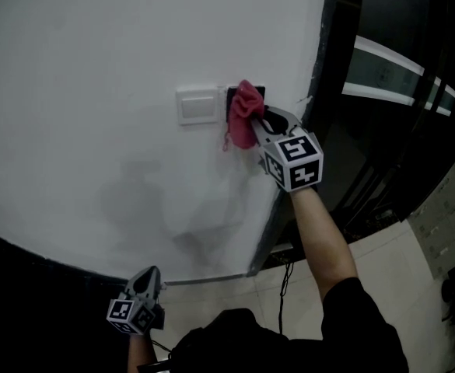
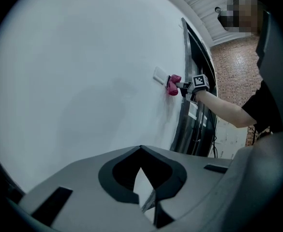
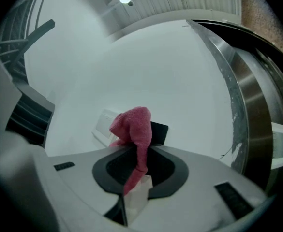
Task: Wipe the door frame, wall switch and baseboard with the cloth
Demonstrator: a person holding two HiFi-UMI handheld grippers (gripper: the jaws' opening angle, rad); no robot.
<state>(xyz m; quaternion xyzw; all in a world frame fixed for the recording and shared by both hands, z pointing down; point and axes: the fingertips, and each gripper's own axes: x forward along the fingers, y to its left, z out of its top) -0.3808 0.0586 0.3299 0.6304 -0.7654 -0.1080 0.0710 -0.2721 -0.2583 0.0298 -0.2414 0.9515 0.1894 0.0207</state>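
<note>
In the head view, your right gripper point(image 1: 262, 123) presses the pink cloth point(image 1: 245, 116) to the white wall point(image 1: 95, 68). The cloth lies over a black wall plate point(image 1: 260, 92), just right of the white wall switch point(image 1: 198, 105). The dark door frame point(image 1: 320, 61) runs a little further right. Your left gripper point(image 1: 145, 282) hangs low and near you, well apart from the switch.

In the left gripper view, its jaws stand together with nothing between them. The cloth shows far off beside the switch.

In the right gripper view, the jaws are clamped on a thin tail of the cloth. The bunched head flops past the jaw tips, at the near edge of the black plate.

The cloth looks light, soft and limp, so expect it to fold and drag rather than press flat. Held by the tail, it probably gives you little pressure. A hold nearer the bunched middle should give a firmer pad for the switch edges and the frame.
</note>
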